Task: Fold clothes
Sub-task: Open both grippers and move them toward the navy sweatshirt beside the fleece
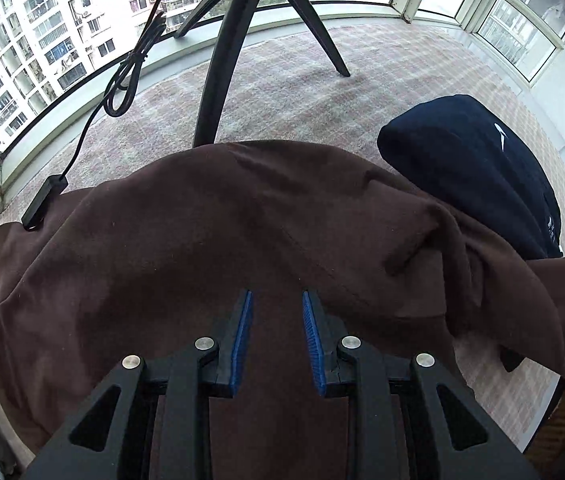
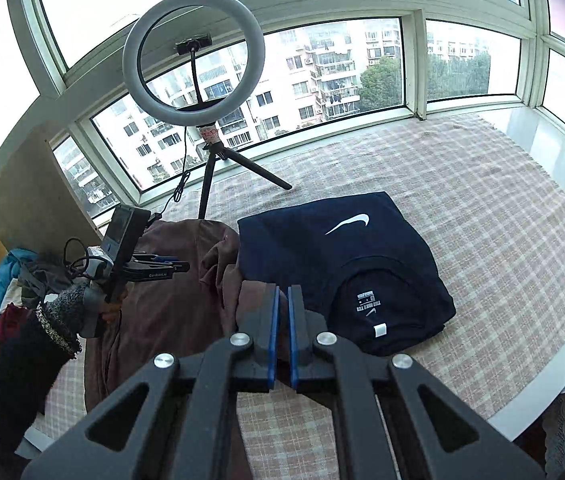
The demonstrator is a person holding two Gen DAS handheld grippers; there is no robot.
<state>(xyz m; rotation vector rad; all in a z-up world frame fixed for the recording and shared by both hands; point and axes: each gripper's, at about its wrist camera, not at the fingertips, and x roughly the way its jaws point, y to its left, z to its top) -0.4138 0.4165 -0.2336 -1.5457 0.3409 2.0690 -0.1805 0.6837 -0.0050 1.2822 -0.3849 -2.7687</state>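
Note:
A brown garment (image 1: 202, 240) lies spread on the checked cloth, also in the right wrist view (image 2: 170, 312). My left gripper (image 1: 276, 300) hovers just above it with jaws apart and nothing between them; it shows in the right wrist view (image 2: 162, 266) over the garment's left part. My right gripper (image 2: 283, 292) is shut on a fold of the brown garment's right edge (image 2: 254, 296), lifting it. A folded navy T-shirt (image 2: 342, 264) with a white swoosh lies to the right, also in the left wrist view (image 1: 470, 168).
A ring light on a black tripod (image 2: 218, 168) stands at the back by the windows, its cable and inline switch (image 1: 44, 202) touching the brown garment. A pile of clothes (image 2: 18, 280) and a wooden board (image 2: 30, 192) sit at the left. The checked cloth (image 2: 482, 216) covers the surface.

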